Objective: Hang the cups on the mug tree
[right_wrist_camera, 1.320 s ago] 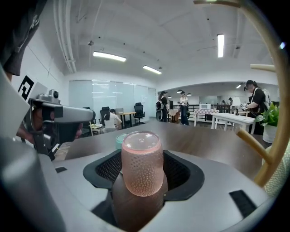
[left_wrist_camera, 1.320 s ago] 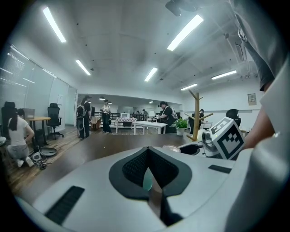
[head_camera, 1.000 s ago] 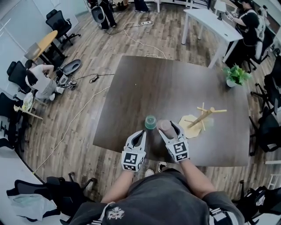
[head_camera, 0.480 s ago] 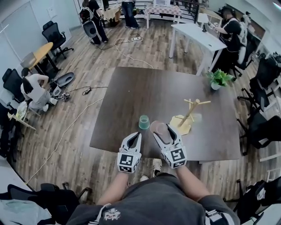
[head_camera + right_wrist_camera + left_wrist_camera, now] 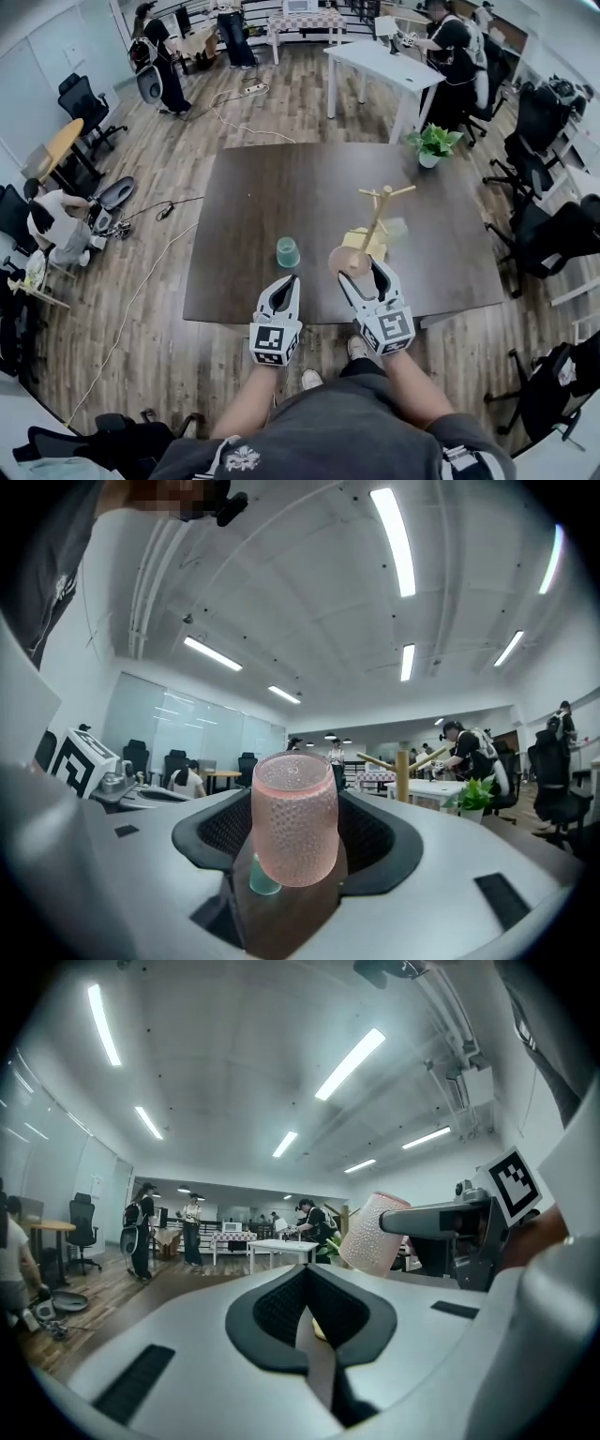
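My right gripper (image 5: 359, 266) is shut on a pink dimpled cup (image 5: 346, 262), upright between its fingers (image 5: 294, 817) and lifted off the dark table (image 5: 281, 183). The wooden mug tree (image 5: 376, 217) stands just beyond it to the right, its pegs bare, with a clear cup (image 5: 397, 228) beside it. A green cup (image 5: 287, 251) stands on the table ahead of my left gripper (image 5: 282, 289), which hangs shut and empty in the air. The left gripper view shows the pink cup (image 5: 373, 1234) off to the right.
A potted plant (image 5: 431, 144) stands at the table's far right corner. Office chairs (image 5: 551, 246) crowd the right side. Cables (image 5: 159, 253) lie on the wood floor to the left. People stand and sit around the room beyond the table.
Both grippers have risen from the table's near edge. The right one has lifted the pink cup and carried it toward the mug tree.
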The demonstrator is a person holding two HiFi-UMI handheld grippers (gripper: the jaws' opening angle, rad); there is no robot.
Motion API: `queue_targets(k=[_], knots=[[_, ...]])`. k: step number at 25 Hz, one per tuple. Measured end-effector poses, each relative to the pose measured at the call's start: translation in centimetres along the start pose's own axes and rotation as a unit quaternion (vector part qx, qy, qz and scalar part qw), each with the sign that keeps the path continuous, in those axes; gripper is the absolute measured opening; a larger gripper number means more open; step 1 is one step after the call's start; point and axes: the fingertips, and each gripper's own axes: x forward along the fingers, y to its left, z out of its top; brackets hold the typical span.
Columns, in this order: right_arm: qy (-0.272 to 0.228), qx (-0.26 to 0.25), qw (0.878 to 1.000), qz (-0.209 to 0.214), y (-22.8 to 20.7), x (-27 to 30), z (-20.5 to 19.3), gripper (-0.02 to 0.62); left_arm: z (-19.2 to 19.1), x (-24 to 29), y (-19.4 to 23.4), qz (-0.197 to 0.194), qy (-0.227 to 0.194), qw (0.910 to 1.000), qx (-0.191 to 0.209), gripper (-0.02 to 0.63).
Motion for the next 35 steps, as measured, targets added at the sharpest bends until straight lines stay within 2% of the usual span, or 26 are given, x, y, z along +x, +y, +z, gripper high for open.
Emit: queue_targets(k=[5, 17, 25, 35], knots=[[-0.016, 0.021, 0.999, -0.023, -3.8, -2.1, 1.5, 0.302, 1.4, 2.5, -2.4, -0.016, -0.003, 0.9999, 0.005, 0.008], [-0.06, 0.06, 0.996, -0.038, -13.6, -4.8, 5.0, 0.301, 5.1, 9.3, -9.1, -0.034, -0.027, 0.9989, 0.02, 0.008], [-0.084, 0.116, 0.989, -0.041, -21.3, -4.4, 6.6, 0.301, 5.7, 13.0, -10.2, 0.002, -0.011, 0.9995, 0.028, 0.008], [-0.093, 0.219, 0.971, 0.003, -26.4, -1.9, 6.9, 0.301, 6.3, 15.5, -11.4, 0.039, -0.012, 0.9985, 0.035, 0.008]])
